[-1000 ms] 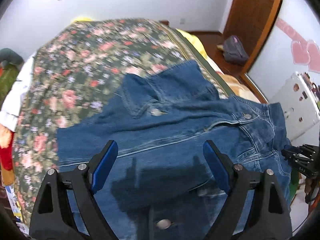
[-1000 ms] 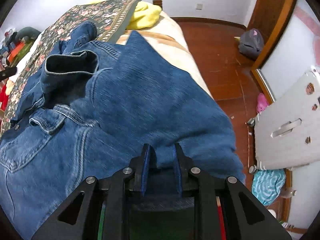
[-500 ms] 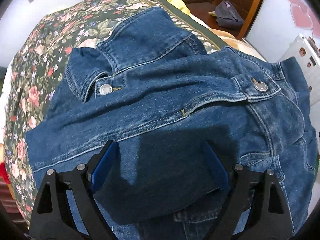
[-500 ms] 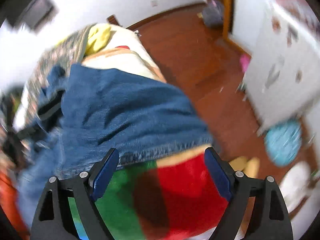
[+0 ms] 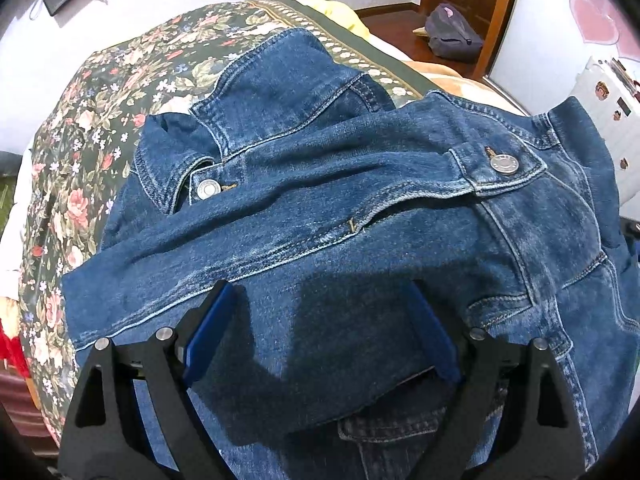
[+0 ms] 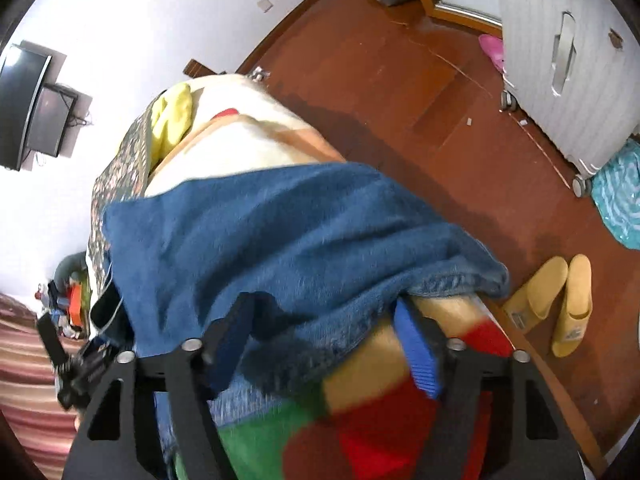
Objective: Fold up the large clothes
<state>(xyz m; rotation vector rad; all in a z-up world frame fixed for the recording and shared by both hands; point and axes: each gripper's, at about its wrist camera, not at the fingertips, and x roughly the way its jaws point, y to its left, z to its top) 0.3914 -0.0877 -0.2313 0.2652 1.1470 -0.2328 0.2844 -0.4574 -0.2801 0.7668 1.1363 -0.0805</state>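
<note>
A blue denim jacket [image 5: 360, 200] lies crumpled on the bed, collar to the upper left, and two metal buttons show. My left gripper [image 5: 320, 304] hovers just over its folded middle; the blue pads [image 5: 208, 340] stand wide apart and grip nothing. In the right wrist view the jacket's hem [image 6: 280, 240] hangs over the bed's corner. My right gripper [image 6: 322, 306] is at that hem. Its jaws are closing, still apart, with the hem's edge between them and the pads [image 6: 418, 352] not pressing on it.
A floral bedspread [image 5: 100, 120] covers the bed, with a red, green and yellow blanket [image 6: 360, 420] at its near corner. On the wooden floor [image 6: 400, 80] are yellow slippers [image 6: 560, 300], a white suitcase [image 6: 580, 60] and a grey backpack [image 5: 452, 36].
My right gripper let go of the hem, opened wide, rolled, and now narrows around the hem's edge. My left gripper sank closer to the jacket, then held still.
</note>
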